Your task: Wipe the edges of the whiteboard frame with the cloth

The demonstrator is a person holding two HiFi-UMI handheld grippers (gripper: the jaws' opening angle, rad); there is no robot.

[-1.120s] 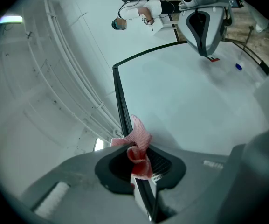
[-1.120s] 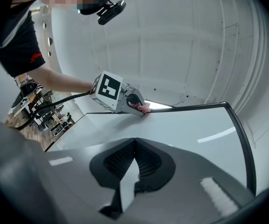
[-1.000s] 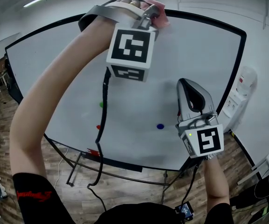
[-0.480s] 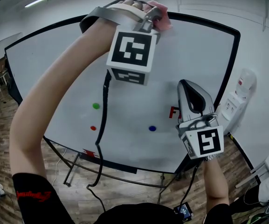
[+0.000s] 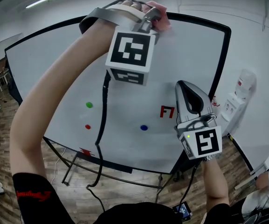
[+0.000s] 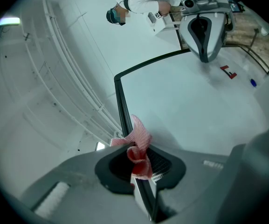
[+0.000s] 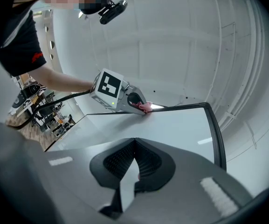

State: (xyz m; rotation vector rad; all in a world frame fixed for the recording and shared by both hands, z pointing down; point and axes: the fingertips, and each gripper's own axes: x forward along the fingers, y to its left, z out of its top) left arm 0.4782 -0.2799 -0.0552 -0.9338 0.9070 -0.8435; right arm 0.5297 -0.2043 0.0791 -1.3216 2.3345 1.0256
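One pink cloth (image 6: 141, 135) in left tongs (image 6: 141, 168), one whiteboard (image 5: 190, 55)

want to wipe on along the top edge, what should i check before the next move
1. Pink cloth clamped in left claw: ok.
2. Cloth against the top edge of the whiteboard frame: ok.
3. Frame free of obstacles up to the right corner: ok.
4. Right claw shut, empty, away from that edge: ok.
5. Left cable clear of the board: cannot tell.
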